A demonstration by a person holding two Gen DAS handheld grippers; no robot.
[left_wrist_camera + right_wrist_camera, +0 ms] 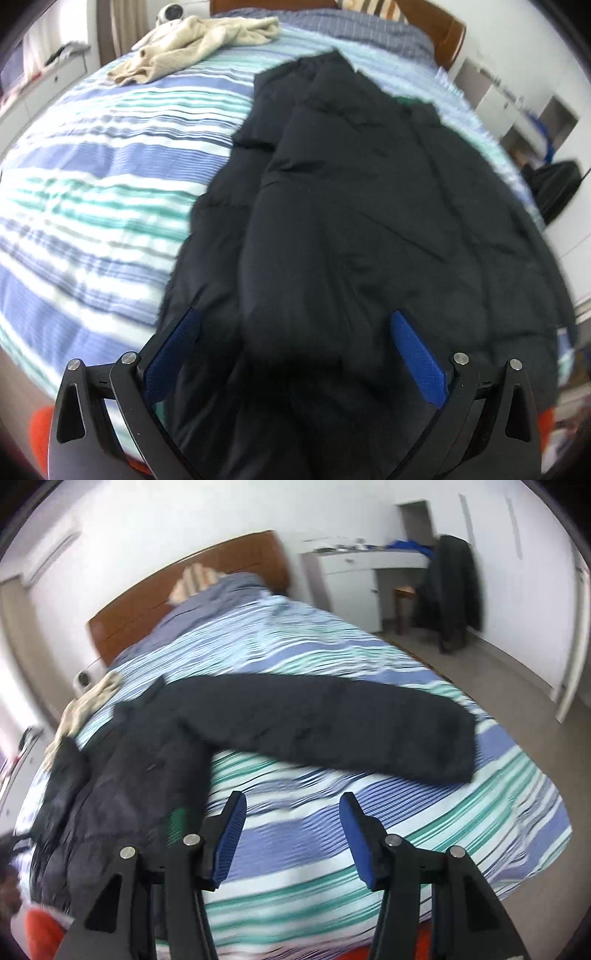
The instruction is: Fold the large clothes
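Observation:
A large black padded jacket [351, 221] lies flat on the striped bed [92, 177]. My left gripper [295, 325] is open, its blue pads [417, 354] spread wide just above the jacket's near end, holding nothing. In the right wrist view the jacket's body [122, 760] lies at the left and one sleeve [332, 723] stretches out to the right across the bed [369, 849]. My right gripper [293, 812] is open and empty over bare bedding, in front of the sleeve and right of the body. A bit of green lining [179, 819] shows at the jacket's edge.
A beige garment [195, 40] lies crumpled at the far left of the bed near the wooden headboard [443, 33]. A striped pillow [195, 579] sits at the head. A white desk [369, 576] and a chair draped with dark clothing [450, 590] stand beyond the bed.

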